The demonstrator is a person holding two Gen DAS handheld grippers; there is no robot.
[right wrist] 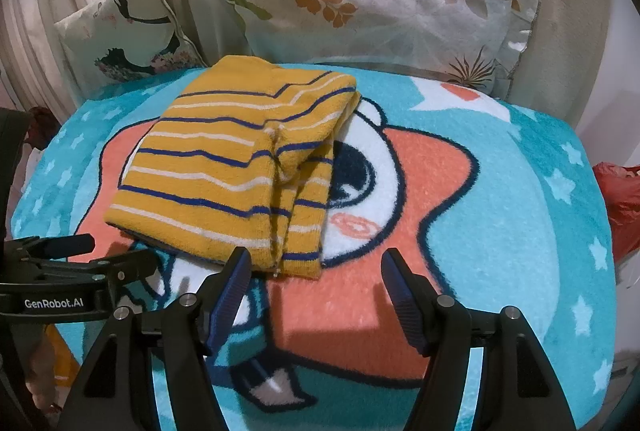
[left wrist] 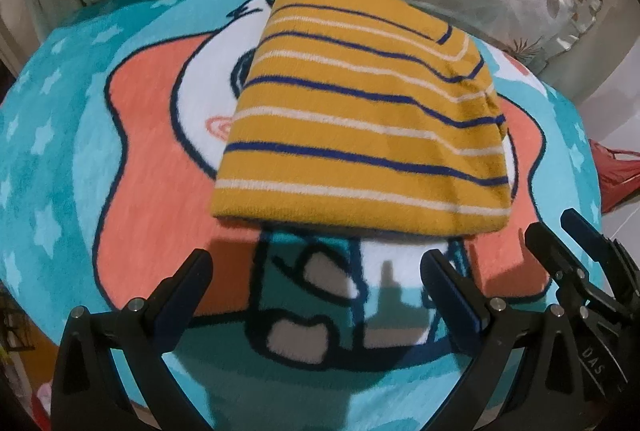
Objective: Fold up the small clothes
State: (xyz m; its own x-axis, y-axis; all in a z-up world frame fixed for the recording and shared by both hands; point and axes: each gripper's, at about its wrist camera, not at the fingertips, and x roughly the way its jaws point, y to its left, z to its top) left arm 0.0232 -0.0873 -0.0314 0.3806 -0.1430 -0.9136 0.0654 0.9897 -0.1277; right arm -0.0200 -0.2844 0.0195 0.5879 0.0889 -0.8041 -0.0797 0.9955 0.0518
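A small mustard-yellow knit garment with blue and white stripes (left wrist: pixel 360 119) lies folded into a flat rectangle on a turquoise cartoon blanket (left wrist: pixel 60 135). It also shows in the right wrist view (right wrist: pixel 236 167), with its folded layers stacked along the right edge. My left gripper (left wrist: pixel 316 271) is open and empty, just in front of the garment's near edge. My right gripper (right wrist: pixel 316 271) is open and empty, near the garment's front right corner. The right gripper's fingers (left wrist: pixel 560 251) show at the lower right of the left wrist view. The left gripper (right wrist: pixel 92 255) shows at the left of the right wrist view.
Two printed pillows (right wrist: pixel 384 11) (right wrist: pixel 128 31) lean against a beige curtain behind the blanket. Something red (right wrist: pixel 620 199) lies off the blanket's right edge. The blanket (right wrist: pixel 500 211) spreads wide to the right of the garment.
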